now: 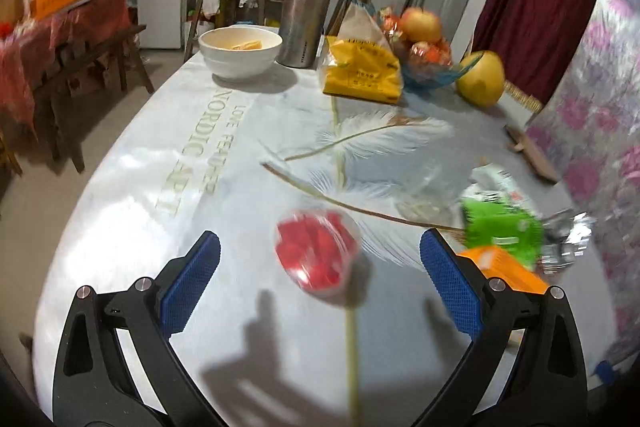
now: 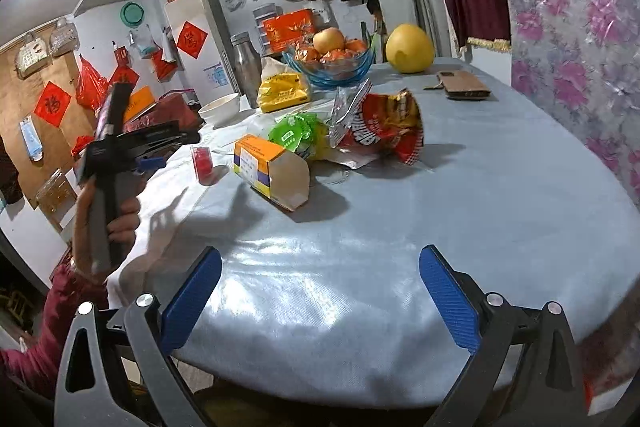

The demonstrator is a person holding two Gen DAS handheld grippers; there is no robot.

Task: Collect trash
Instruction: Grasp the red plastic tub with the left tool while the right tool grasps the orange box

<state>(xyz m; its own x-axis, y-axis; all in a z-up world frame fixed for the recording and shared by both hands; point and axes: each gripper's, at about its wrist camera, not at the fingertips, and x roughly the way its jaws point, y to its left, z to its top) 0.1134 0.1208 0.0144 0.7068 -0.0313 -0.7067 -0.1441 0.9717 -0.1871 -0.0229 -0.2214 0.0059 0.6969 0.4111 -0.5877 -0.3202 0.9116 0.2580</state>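
Your round table (image 2: 460, 211), under a pale feather-print cloth, carries a white bowl (image 1: 239, 51) with a yellow scrap inside and a blue glass bowl (image 2: 332, 69) of apples and oranges at the far side. Your left gripper (image 1: 320, 269) is spread wide around a small clear cup (image 1: 317, 253) of red pieces, touching nothing. Your right gripper (image 2: 320, 287) hangs wide and empty at the near edge, with the orange box (image 2: 272, 171), green wrapper (image 2: 296, 135) and red snack bag (image 2: 384, 127) clustered mid-table.
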